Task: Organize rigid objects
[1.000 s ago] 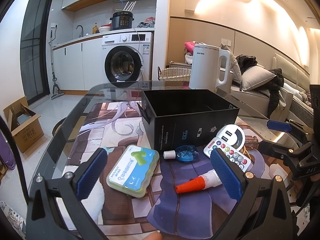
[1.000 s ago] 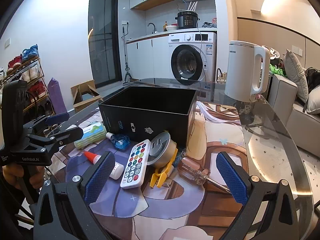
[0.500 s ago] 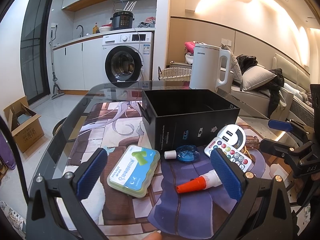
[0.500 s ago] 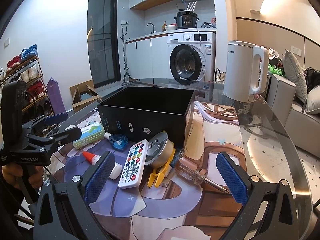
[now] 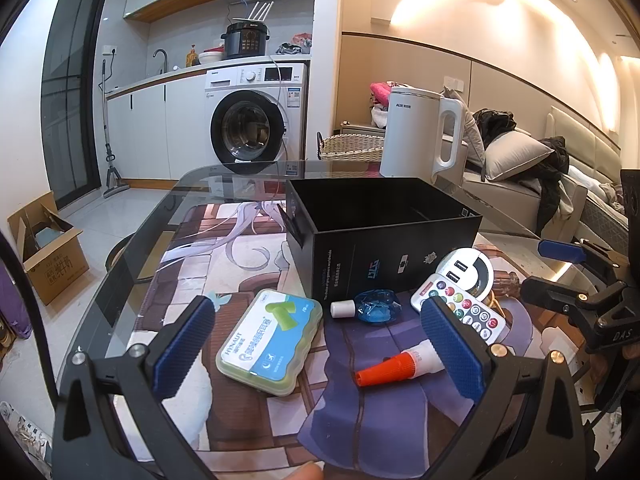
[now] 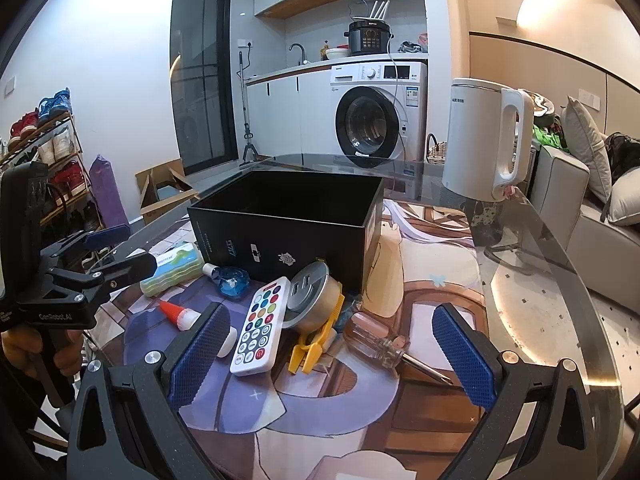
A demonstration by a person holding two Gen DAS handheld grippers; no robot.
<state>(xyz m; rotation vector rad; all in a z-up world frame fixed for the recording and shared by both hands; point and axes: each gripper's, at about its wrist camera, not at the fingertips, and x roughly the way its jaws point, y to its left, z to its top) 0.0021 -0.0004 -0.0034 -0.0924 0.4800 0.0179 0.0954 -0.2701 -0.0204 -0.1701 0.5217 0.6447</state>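
While hovering low over the glass desk [image 5: 120,292], left claw [image 5: 316,344] spread wide and holding nothing, likewise right claw [image 6: 332,354]. Nearest the left claw, short of the black box [image 5: 384,236]: green case [image 5: 270,340] and orange-capped tube [image 5: 400,362]. Closer to the box front: small blue bottle [image 5: 370,306] and white remote [image 6: 260,326]. Leaning against the remote, touching the box: round socket hub [image 6: 310,298]. Right of the hub: yellow clip [image 6: 316,338] and clear-handled screwdriver [image 6: 382,344]. Beyond the box: white kettle [image 6: 486,142].
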